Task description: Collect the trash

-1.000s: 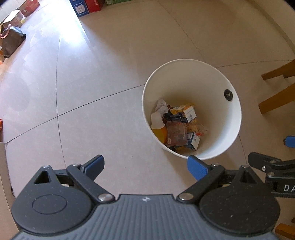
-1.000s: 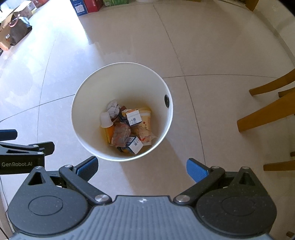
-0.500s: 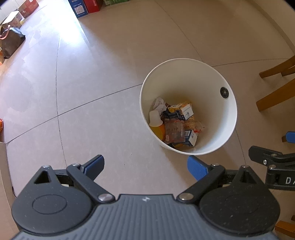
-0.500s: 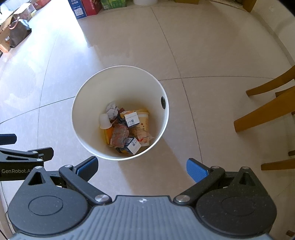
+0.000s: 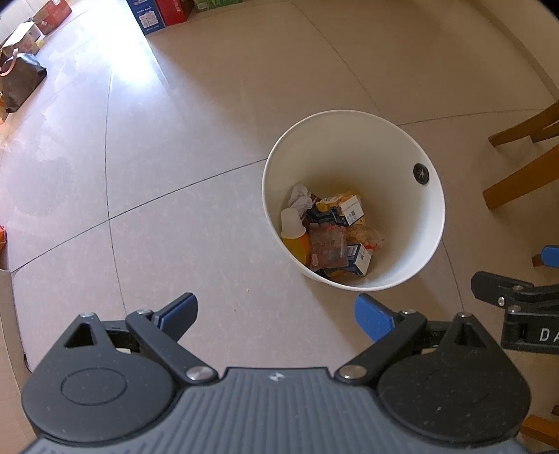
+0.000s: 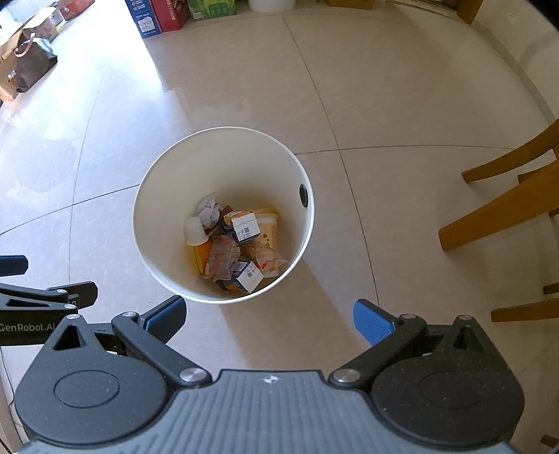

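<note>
A white bin [image 5: 412, 216] [image 6: 164, 195] stands on the tiled floor. At its bottom lies trash [image 5: 328, 234] [image 6: 234, 244]: crumpled paper, a small white cup, small cartons, wrappers and an orange container. My left gripper [image 5: 276, 312] hovers open and empty, high above the floor on the near left of the bin. My right gripper [image 6: 267, 316] is open too, with nothing between its blue pads, above the bin's near rim. Each gripper's black frame shows at the edge of the other's view.
Wooden chair legs [image 6: 499, 206] [image 5: 520, 174] stand to the right of the bin. Blue, red and green boxes [image 6: 164, 15] line the far wall. A dark bag [image 6: 31, 66] and cardboard boxes lie at the far left. Bare tile surrounds the bin.
Both grippers have pulled up and back from the bin, which looks smaller and farther now. Both stay open and empty.
</note>
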Action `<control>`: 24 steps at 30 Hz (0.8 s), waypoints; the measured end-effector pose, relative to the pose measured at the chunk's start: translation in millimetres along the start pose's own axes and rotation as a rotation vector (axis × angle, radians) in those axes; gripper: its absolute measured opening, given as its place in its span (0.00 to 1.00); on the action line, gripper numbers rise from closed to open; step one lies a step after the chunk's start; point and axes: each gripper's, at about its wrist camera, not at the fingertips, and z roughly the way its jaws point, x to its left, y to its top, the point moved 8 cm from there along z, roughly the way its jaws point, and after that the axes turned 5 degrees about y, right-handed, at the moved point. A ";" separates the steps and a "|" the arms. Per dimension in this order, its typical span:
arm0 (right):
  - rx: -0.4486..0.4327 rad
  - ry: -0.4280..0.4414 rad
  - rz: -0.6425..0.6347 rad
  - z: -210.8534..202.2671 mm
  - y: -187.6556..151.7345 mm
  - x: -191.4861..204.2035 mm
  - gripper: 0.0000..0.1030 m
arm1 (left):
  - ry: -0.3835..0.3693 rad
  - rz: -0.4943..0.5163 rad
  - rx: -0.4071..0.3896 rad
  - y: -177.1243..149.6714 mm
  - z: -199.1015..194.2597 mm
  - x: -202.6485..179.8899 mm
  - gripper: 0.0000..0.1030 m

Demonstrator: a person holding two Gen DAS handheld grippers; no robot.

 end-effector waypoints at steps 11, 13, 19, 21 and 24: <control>0.008 -0.005 0.002 1.6 -0.7 -0.4 1.00 | -0.004 0.011 0.001 -1.0 -1.3 -2.7 0.94; 0.007 -0.007 0.000 1.5 -0.4 -0.5 1.00 | -0.003 0.008 -0.001 -0.6 -1.9 -2.6 0.94; 0.006 -0.007 0.003 1.8 -0.7 0.2 1.00 | -0.007 0.017 0.003 -1.7 -2.8 -3.0 0.94; 0.006 -0.007 0.002 1.9 -0.9 0.1 1.00 | -0.007 0.017 0.006 -1.8 -2.4 -3.1 0.94; 0.008 -0.008 0.002 2.0 -1.2 -0.2 1.00 | -0.009 0.017 0.006 -0.4 -3.1 -2.9 0.94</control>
